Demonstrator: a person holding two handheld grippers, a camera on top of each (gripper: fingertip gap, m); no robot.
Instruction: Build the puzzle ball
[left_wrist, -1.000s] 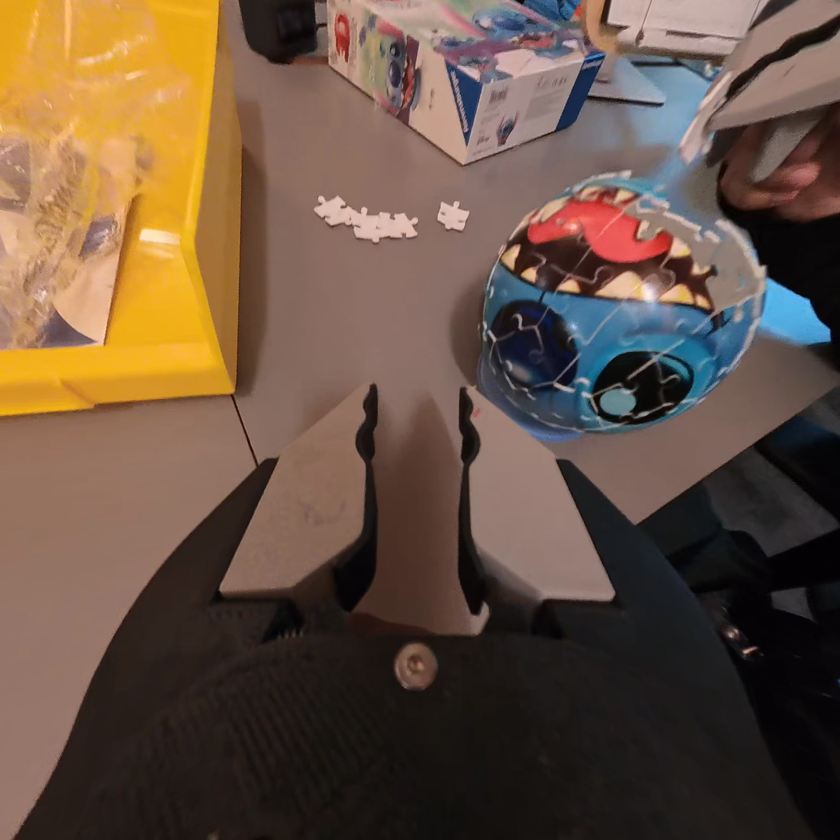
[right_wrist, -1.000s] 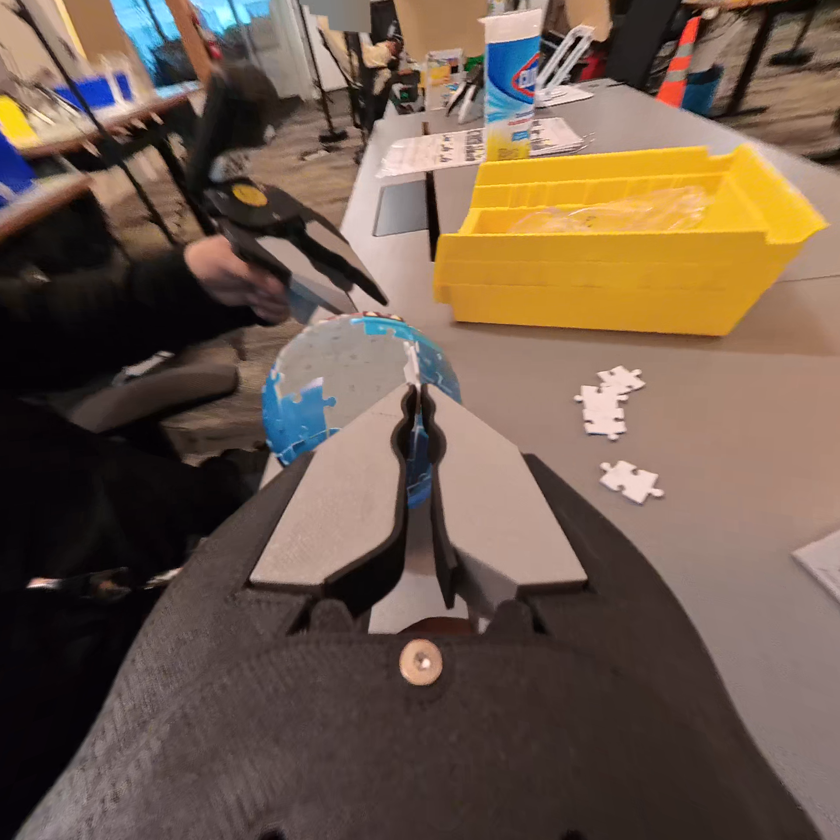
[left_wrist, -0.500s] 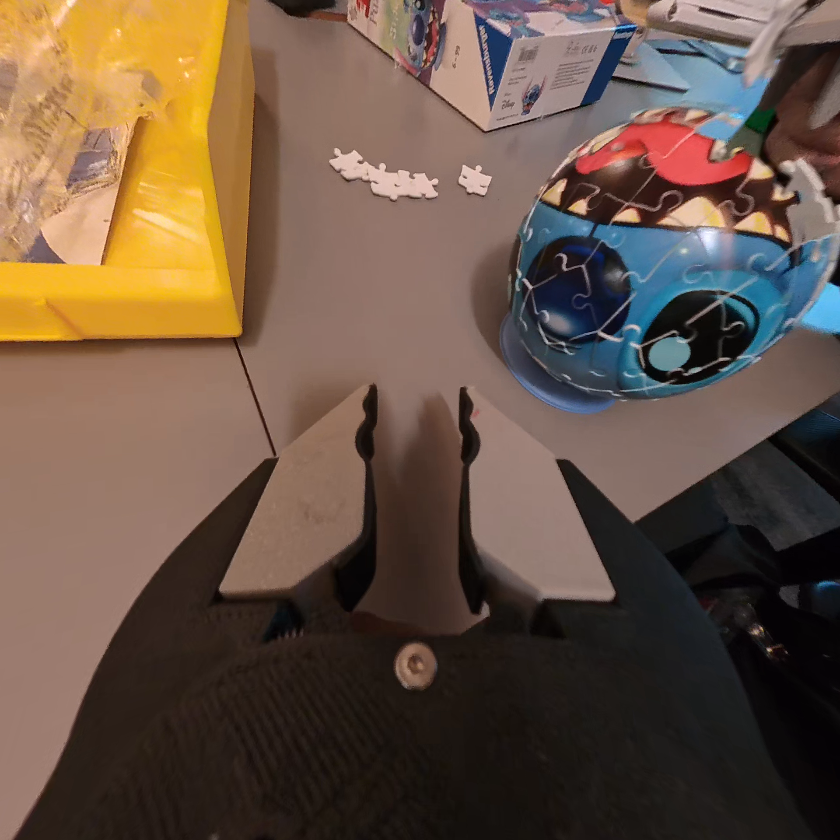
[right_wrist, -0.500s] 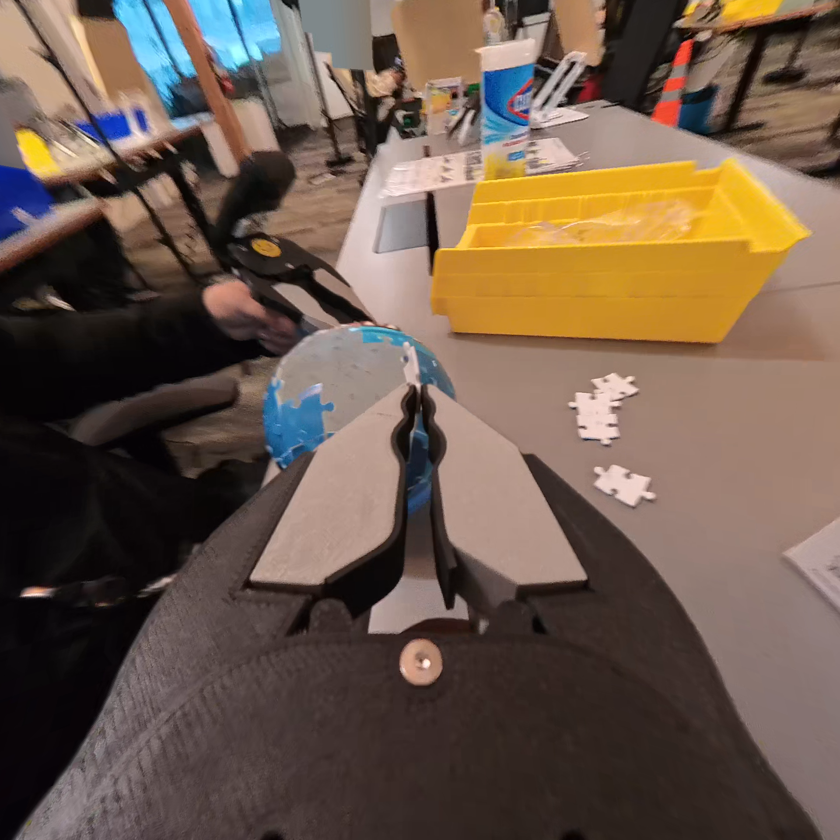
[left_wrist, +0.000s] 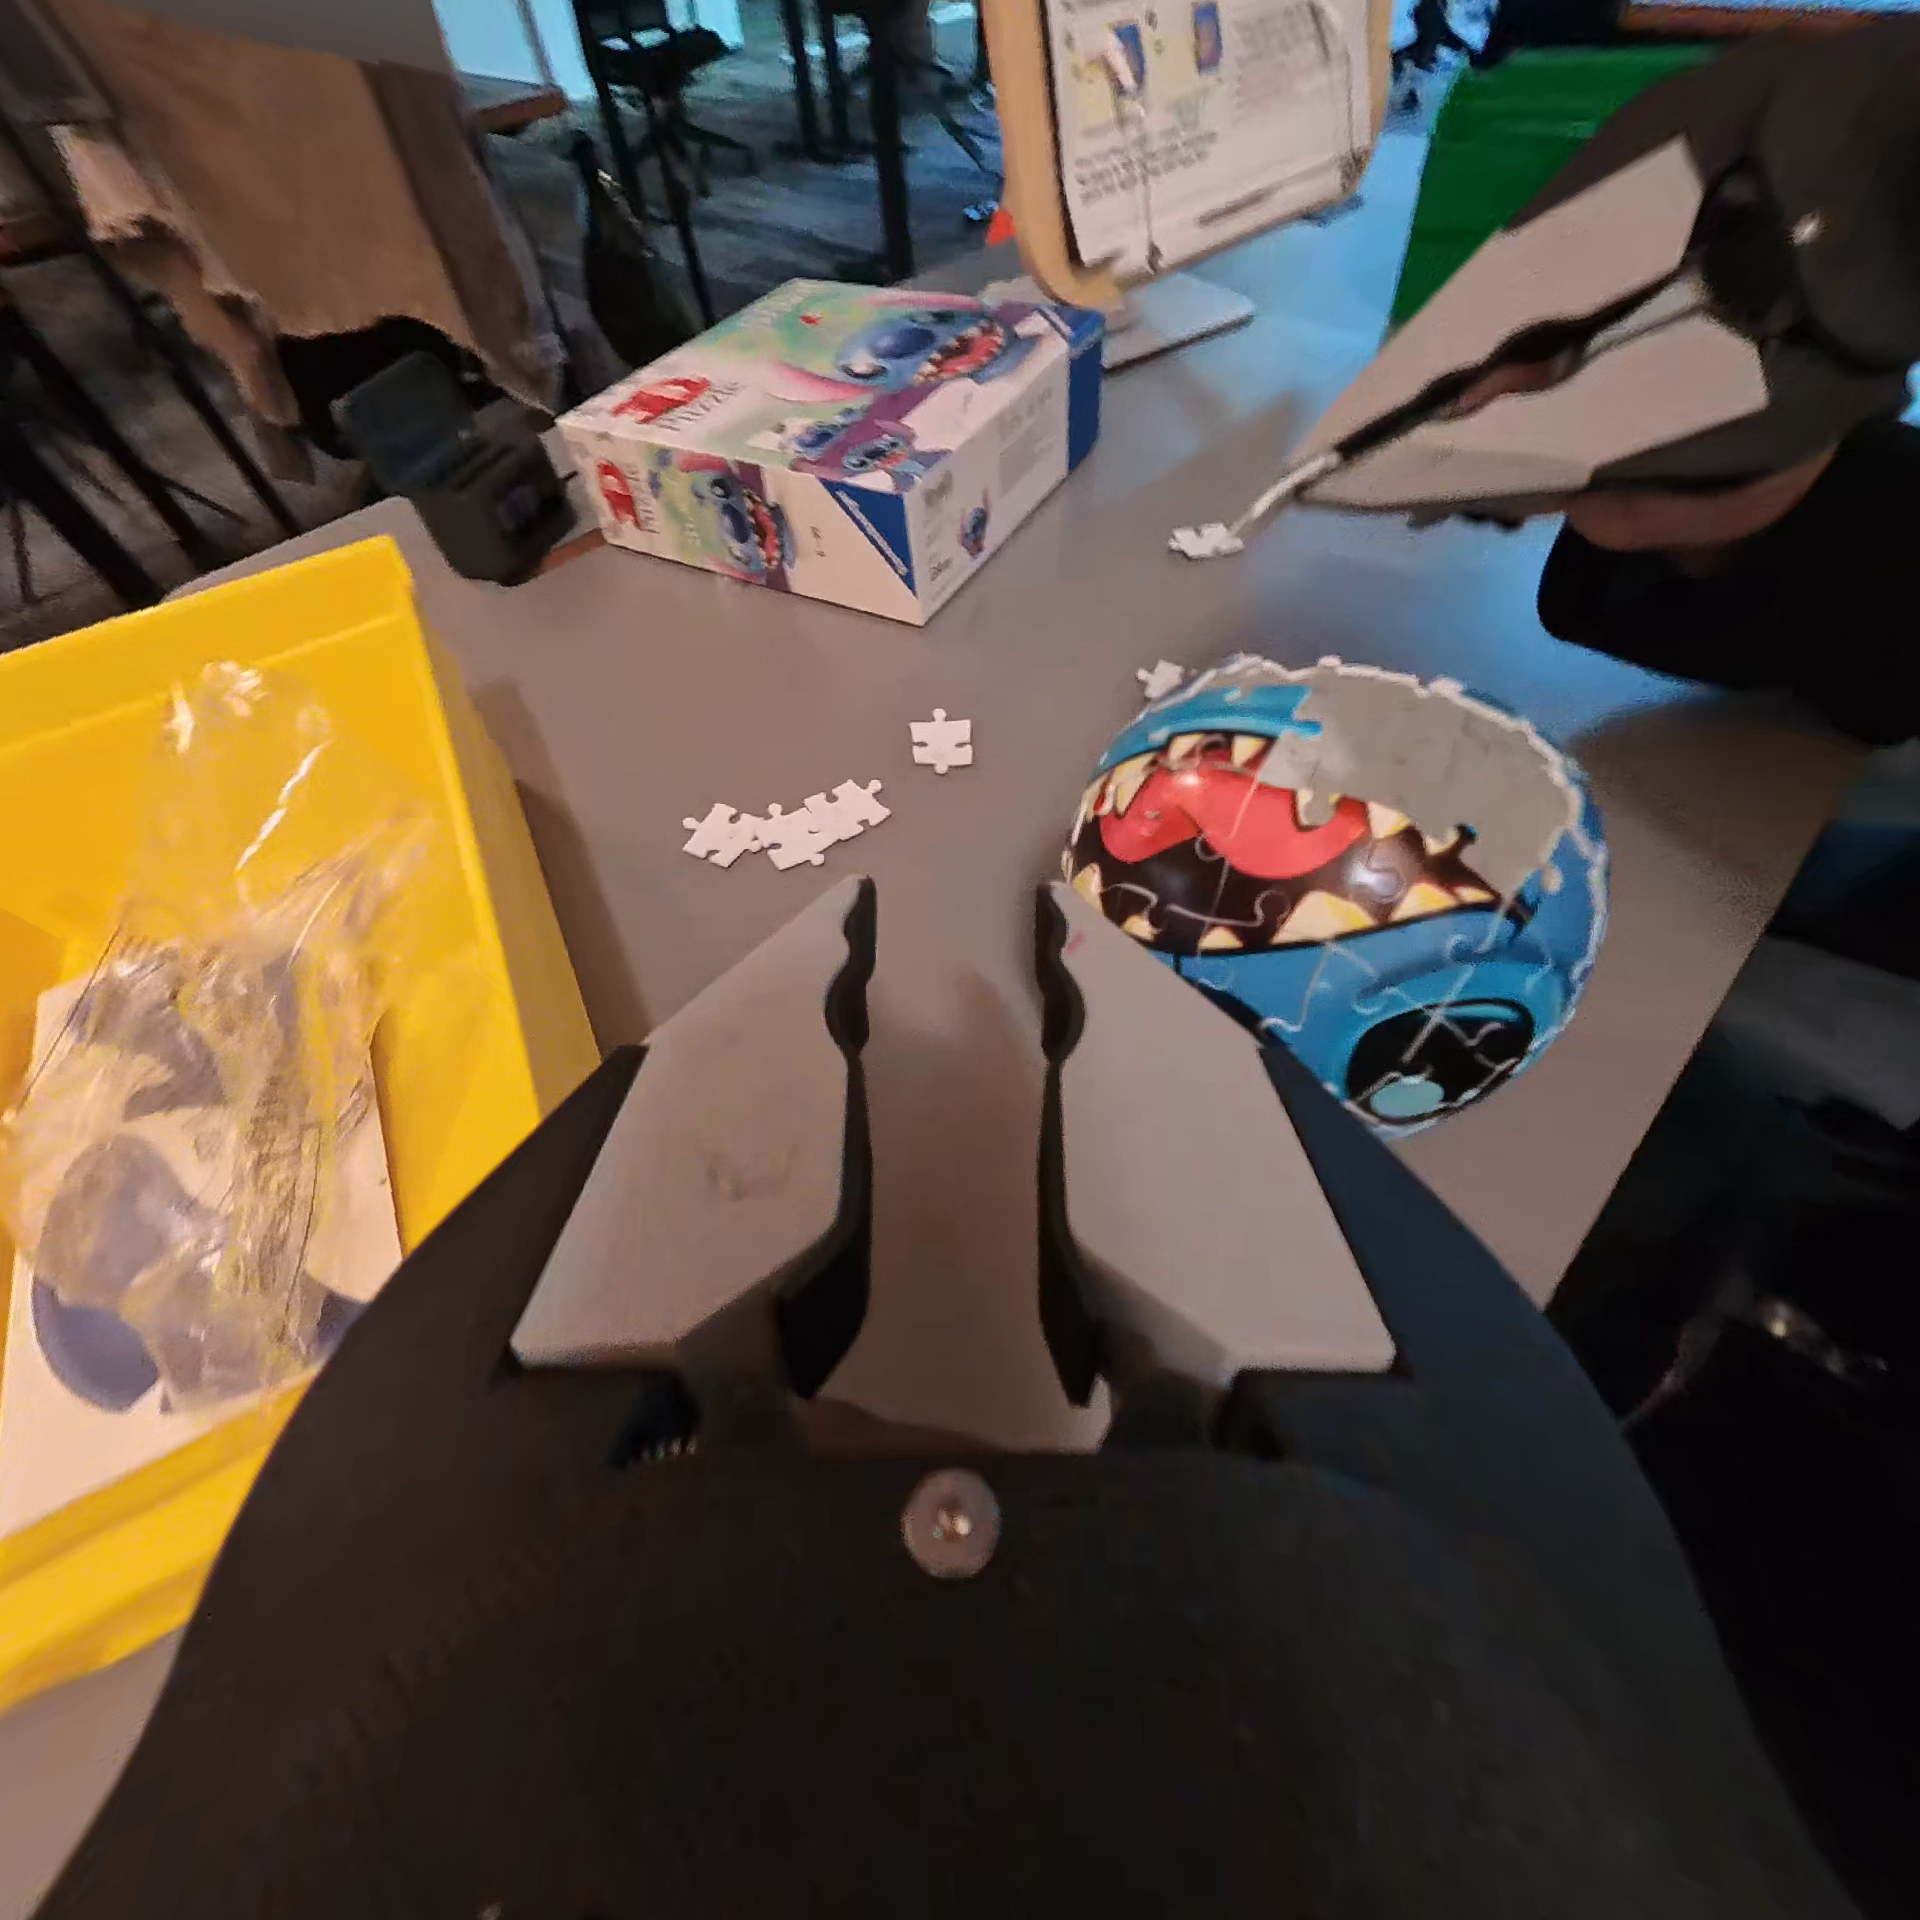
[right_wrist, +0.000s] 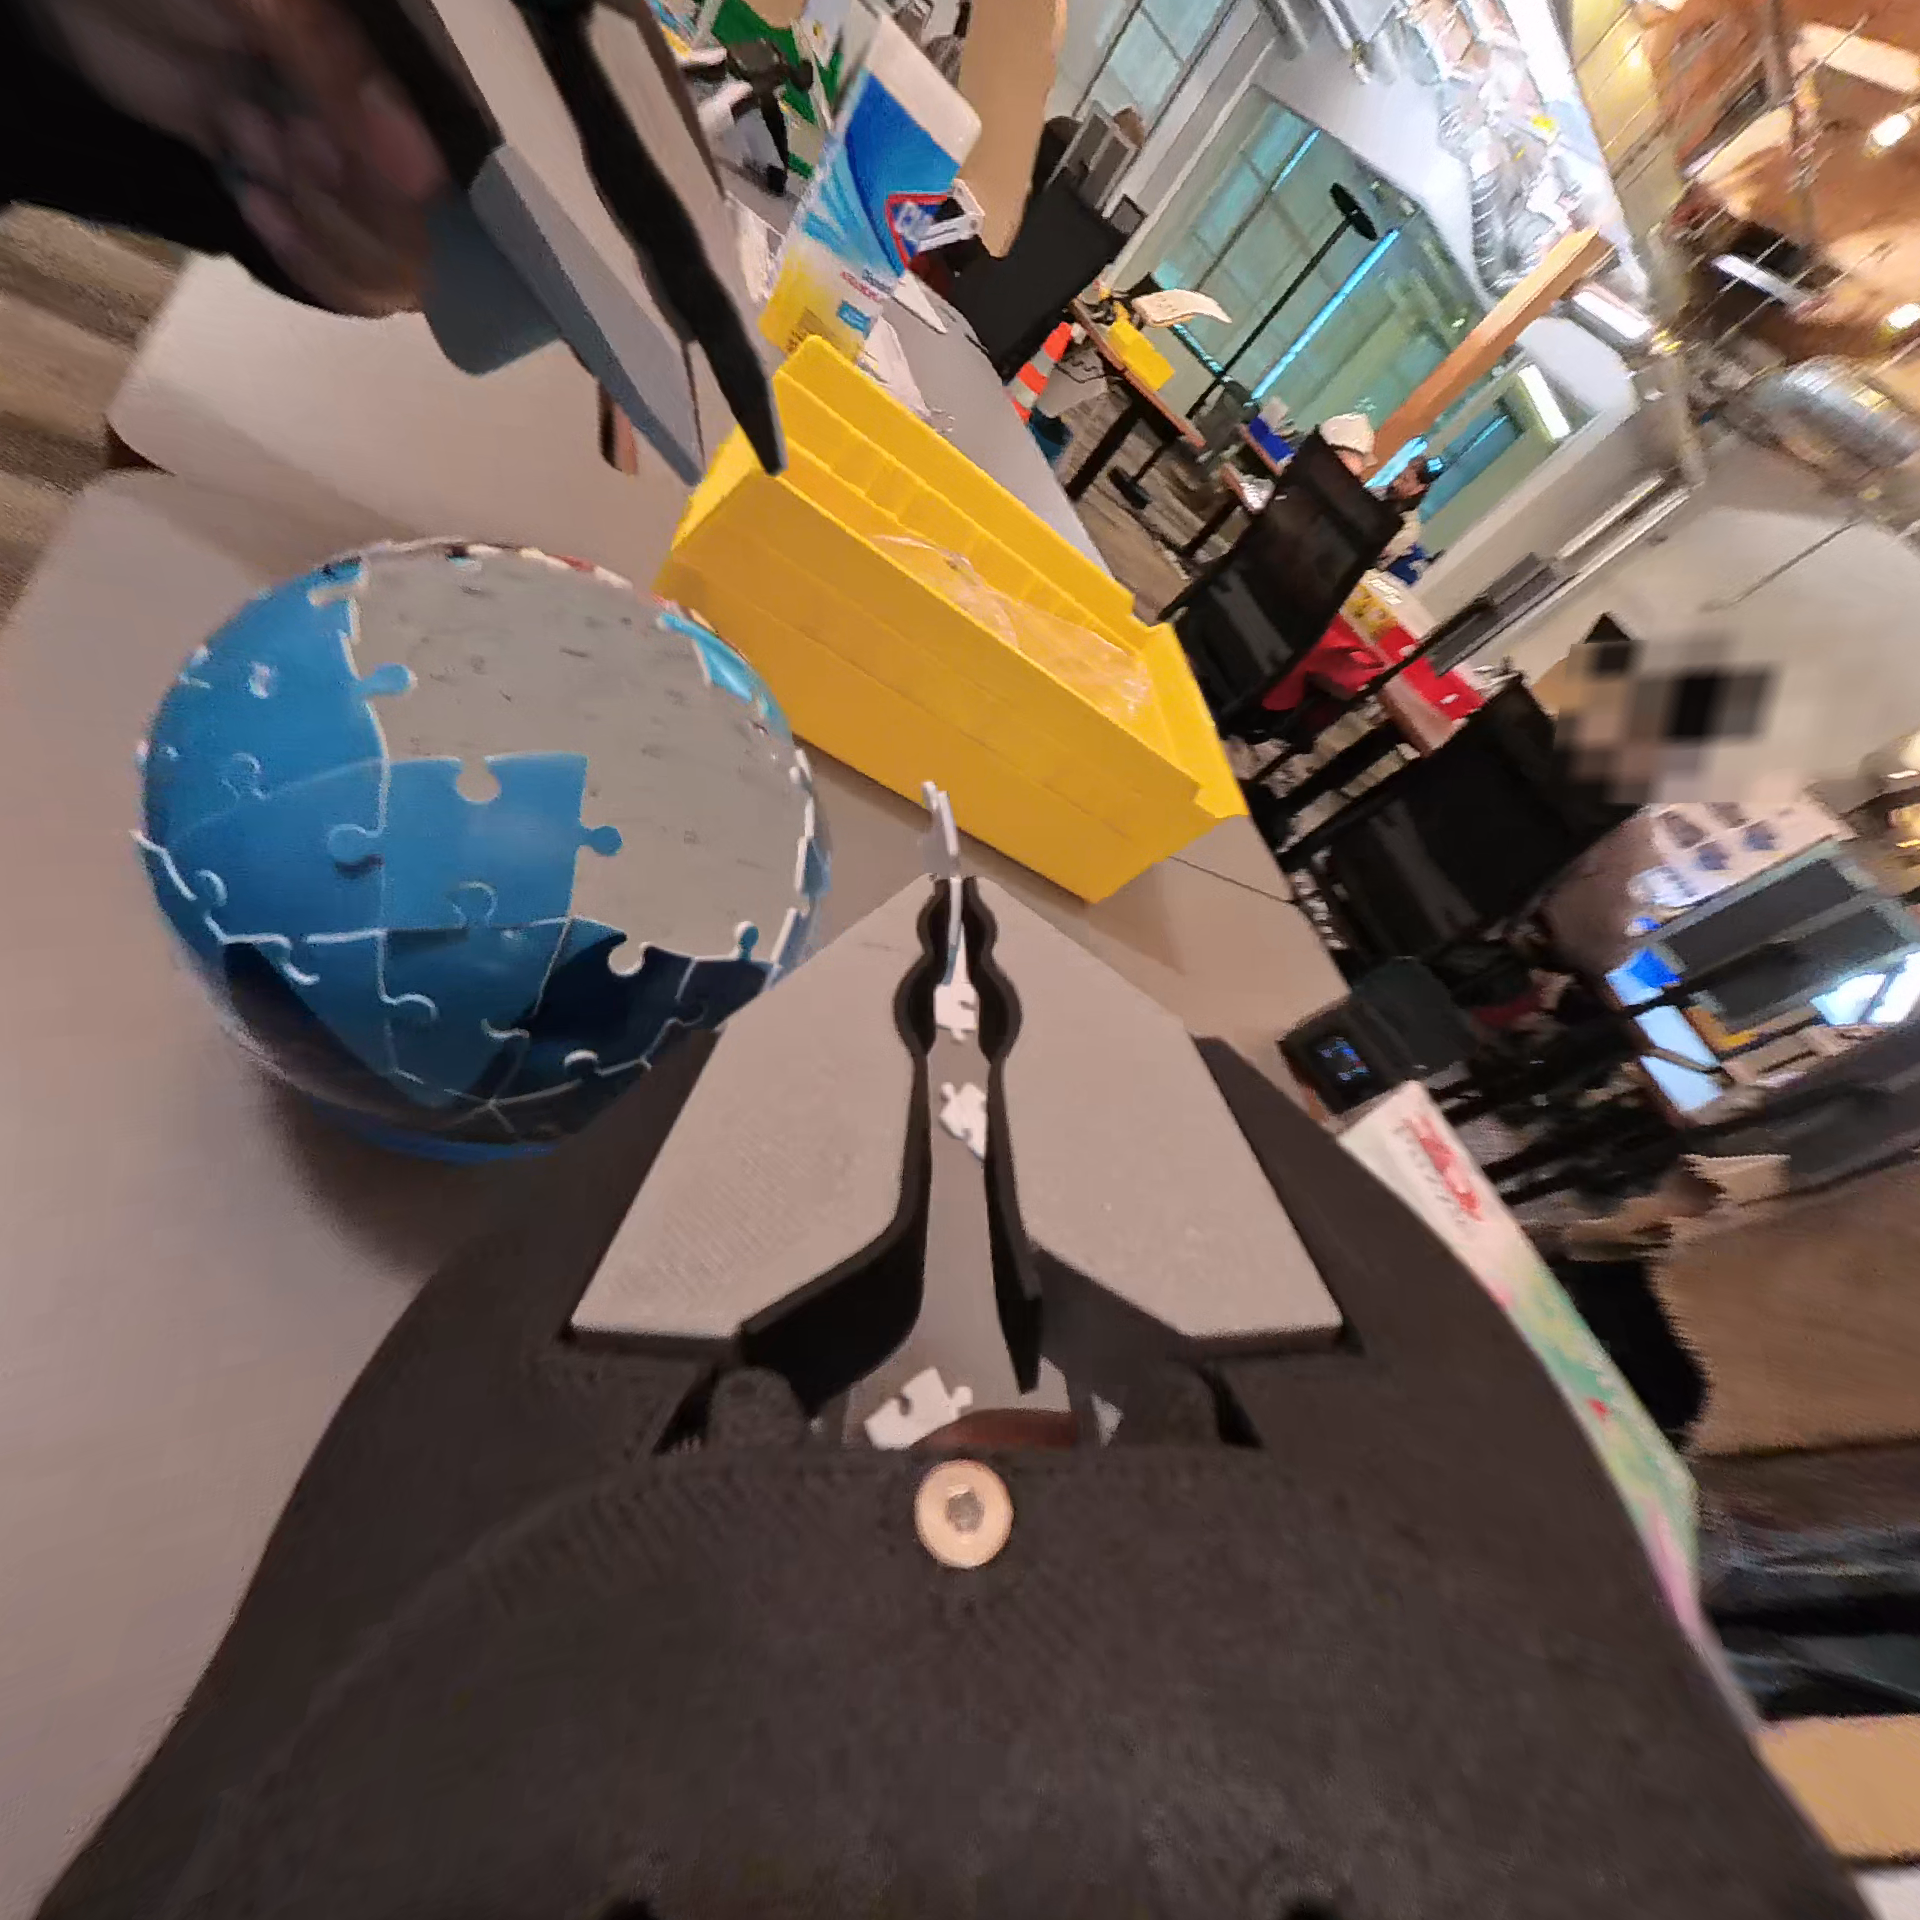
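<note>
Left wrist view, left to right: a yellow bin (left_wrist: 457, 790) holding a clear bag (left_wrist: 208, 1039) sits at the left of the grey tabletop (left_wrist: 727, 665). The left claw (left_wrist: 954, 914) hangs above the tabletop with its fingers spread, nothing between them. Beyond it lie loose white pieces (left_wrist: 790, 826), and farther back a puzzle box (left_wrist: 831, 457). To the right stands the ball (left_wrist: 1340, 894), unfinished, with an open gap in its upper shell, near the tabletop edge. Above and behind the ball, the right claw (left_wrist: 1299, 488) is pressed together on a single white piece (left_wrist: 1262, 506).

Right wrist view, left to right: the ball (right_wrist: 468, 831) rests on the tabletop (right_wrist: 156, 1195), its blue back and open gap showing. The right claw (right_wrist: 948, 883) pinches the piece (right_wrist: 940, 831) edge-on at its tips, just beside the ball. The bin (right_wrist: 935, 686) lies beyond.
</note>
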